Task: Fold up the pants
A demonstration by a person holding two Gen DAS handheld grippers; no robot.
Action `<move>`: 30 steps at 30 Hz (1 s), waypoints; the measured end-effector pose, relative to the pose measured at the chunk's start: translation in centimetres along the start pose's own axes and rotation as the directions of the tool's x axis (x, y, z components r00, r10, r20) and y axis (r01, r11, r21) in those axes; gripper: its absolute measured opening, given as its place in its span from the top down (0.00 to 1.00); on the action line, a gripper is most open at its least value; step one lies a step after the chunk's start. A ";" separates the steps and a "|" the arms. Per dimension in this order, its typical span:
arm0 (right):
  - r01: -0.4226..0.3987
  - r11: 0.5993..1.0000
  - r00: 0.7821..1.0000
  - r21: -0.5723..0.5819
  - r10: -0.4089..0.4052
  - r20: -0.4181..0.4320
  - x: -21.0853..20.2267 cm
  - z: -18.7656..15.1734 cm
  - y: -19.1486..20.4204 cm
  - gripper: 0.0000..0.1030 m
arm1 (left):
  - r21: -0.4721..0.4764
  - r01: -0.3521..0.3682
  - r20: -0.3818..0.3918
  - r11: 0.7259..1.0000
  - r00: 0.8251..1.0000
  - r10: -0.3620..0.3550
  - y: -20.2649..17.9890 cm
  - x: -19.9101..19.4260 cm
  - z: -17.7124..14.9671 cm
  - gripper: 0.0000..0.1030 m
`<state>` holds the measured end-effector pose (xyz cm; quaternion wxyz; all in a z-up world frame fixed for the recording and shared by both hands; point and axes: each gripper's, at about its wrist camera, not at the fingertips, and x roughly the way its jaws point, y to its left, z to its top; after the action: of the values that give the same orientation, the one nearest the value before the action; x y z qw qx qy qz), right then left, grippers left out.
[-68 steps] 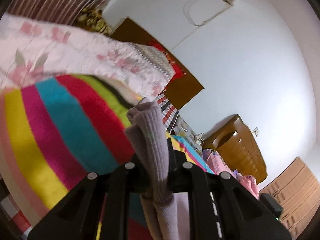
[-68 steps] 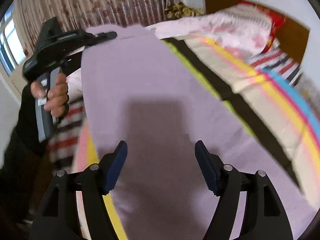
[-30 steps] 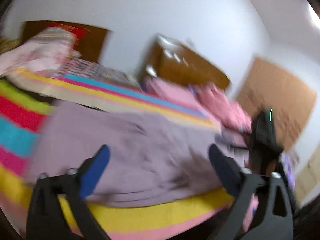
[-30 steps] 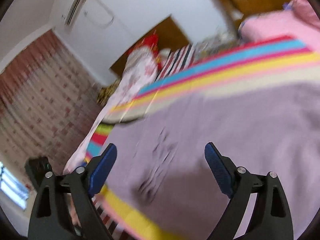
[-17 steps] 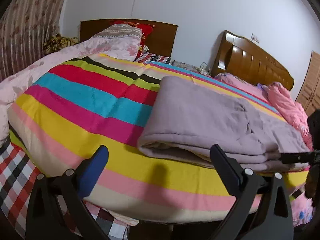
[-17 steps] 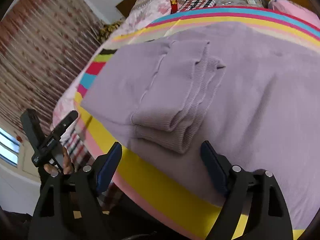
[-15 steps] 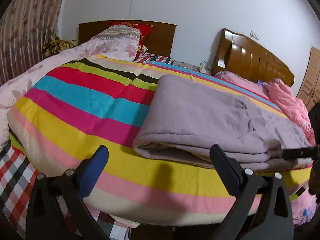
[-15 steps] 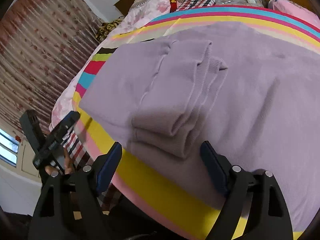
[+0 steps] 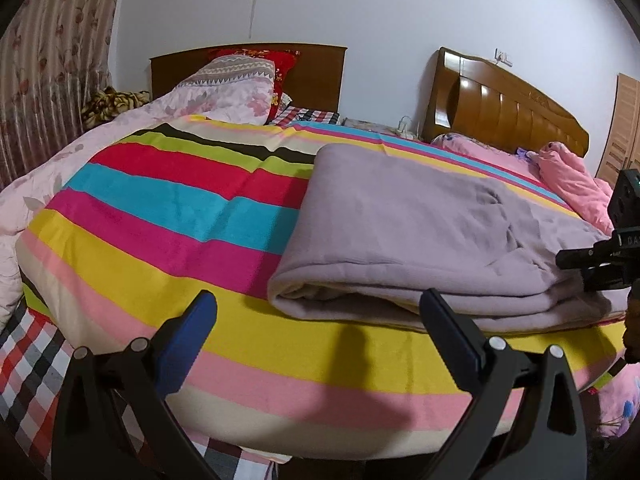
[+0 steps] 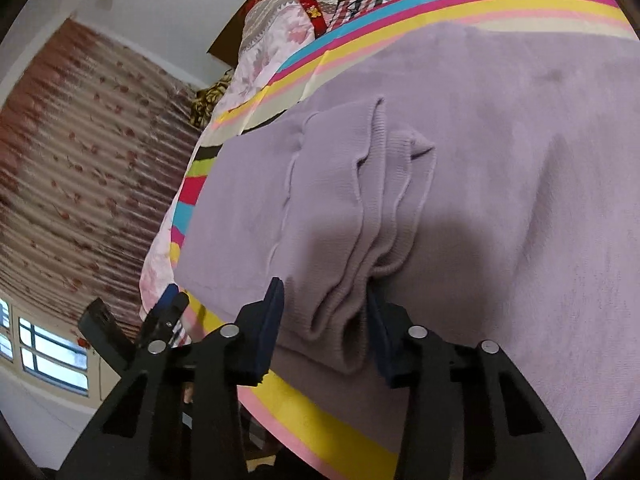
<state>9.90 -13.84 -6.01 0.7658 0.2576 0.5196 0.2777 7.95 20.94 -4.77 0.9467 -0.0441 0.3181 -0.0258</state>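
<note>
Folded pants (image 10: 360, 216) run lengthwise away — right gripper (image 10: 324, 320) closing around their near end, seemingly untouched; left gripper (image 9: 316, 320) spread.

Lilac pants (image 10: 360, 208) on a rainbow-striped blanket (image 9: 168, 216), floral pink quilt (image 9: 36, 184), checked sheet (image 9: 28, 356)

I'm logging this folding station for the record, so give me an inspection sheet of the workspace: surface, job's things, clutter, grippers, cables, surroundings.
Surface: bed with a striped blanket, checked sheet beneath at the near edge.
Job's things: lilac pants folded over, ribbed cuffs bunched at the near edge.
Clutter: floral quilt, red pillow, pink bedding on the second bed.
Grippers: left gripper open, off the near edge, nothing between its fingers; right gripper closing, cuffs between its fingers, which do not yet clearly press them.
Cables: a thin wire hangs on the wall.
Surroundings: curtain, window, two wooden headboards, wardrobe.
</note>
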 end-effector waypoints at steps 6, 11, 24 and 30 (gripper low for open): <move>0.060 0.995 0.997 -0.081 -0.055 0.053 -0.1 0.1 1.6 0.84 | 0.016 -0.005 -0.007 1.000 1.000 0.005 -0.5 0.4 0.3 0.02; 0.090 0.985 0.985 -0.149 -0.066 0.161 -2.9 -0.3 3.6 0.86 | 0.030 -0.027 0.001 0.999 1.000 0.027 0.2 -0.4 0.4 0.02; 0.065 0.991 0.986 -0.114 -0.046 0.163 -2.5 0.9 3.1 0.86 | 0.065 0.000 -0.070 0.998 0.998 0.005 -0.5 -0.5 0.2 0.02; -0.040 0.985 0.977 -0.169 0.074 0.200 -4.5 5.7 8.4 0.86 | 0.103 0.097 -0.067 0.990 0.994 -0.091 -3.9 -0.4 0.9 0.02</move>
<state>12.54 -11.58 4.60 0.8257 0.2358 0.4057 0.3131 8.08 17.12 -3.37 0.9350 -0.0076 0.3432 -0.0886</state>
